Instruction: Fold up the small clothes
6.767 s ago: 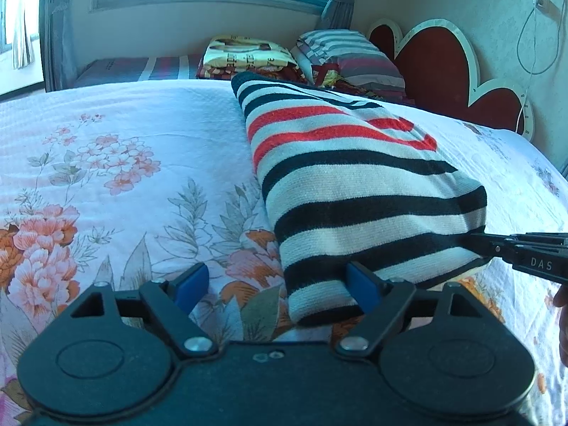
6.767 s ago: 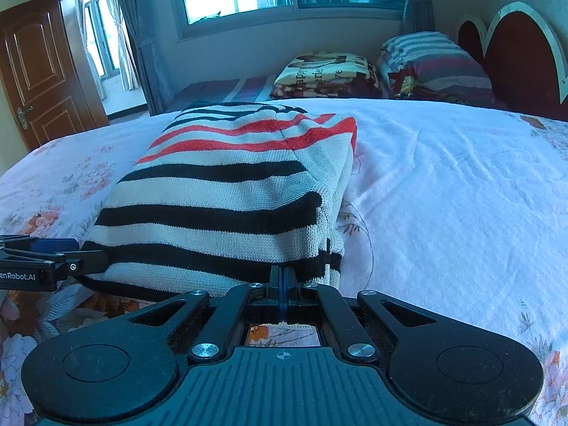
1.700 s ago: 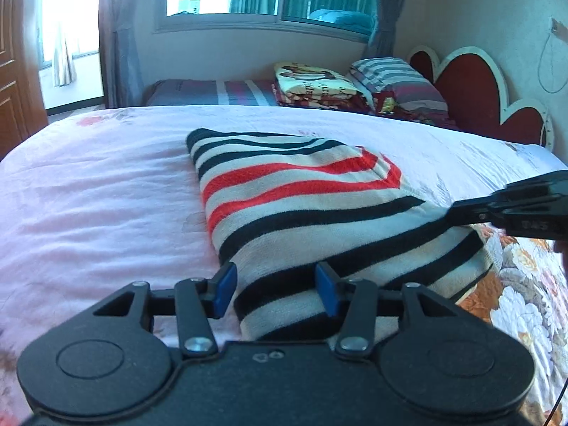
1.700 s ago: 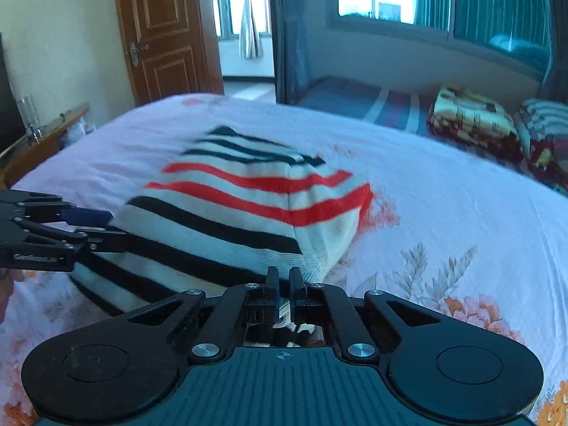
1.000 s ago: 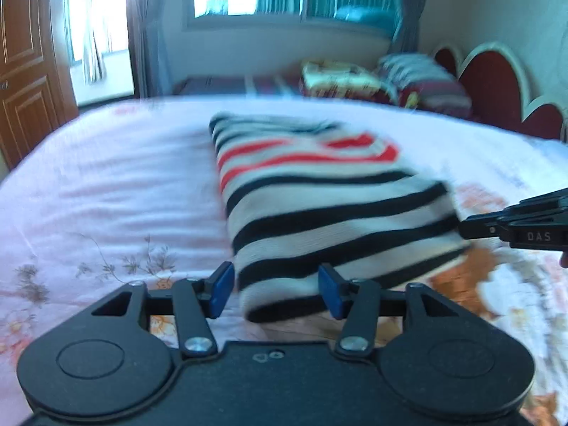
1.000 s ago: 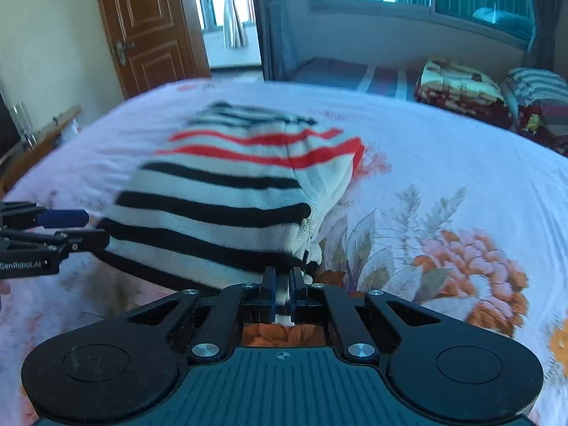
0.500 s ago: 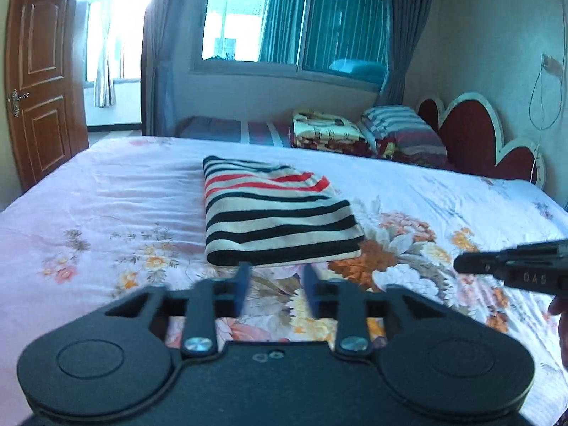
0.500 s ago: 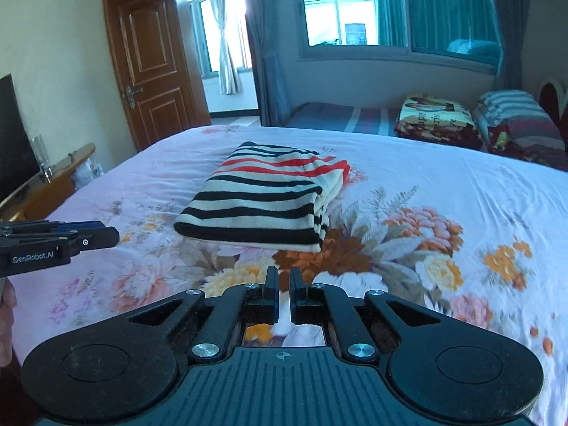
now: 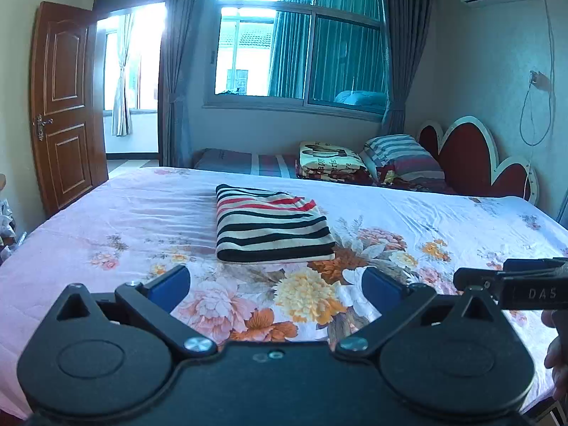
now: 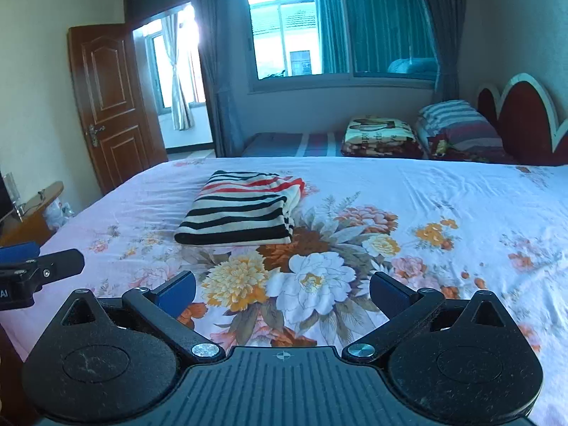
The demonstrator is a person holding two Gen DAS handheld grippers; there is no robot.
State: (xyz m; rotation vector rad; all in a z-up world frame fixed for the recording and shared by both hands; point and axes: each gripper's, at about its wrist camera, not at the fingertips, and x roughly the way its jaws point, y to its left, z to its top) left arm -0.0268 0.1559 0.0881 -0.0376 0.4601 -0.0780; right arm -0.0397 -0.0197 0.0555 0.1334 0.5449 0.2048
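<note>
Now one folded striped sweater (image 9: 271,229) on bed (image 9: 443,220); two, maybe three, pillows (image 9: 403,154)

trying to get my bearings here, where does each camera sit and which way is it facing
Left wrist: on the left gripper, looking along its opening jaws, nothing between them, across the bed at the folded sweater; the right gripper and fingers show at right.
Right wrist: on the right gripper, jaws opening and empty, facing the sweater likewise; the left gripper shows at left.
Shared: sweater, bed, window, door, pillows.
</note>
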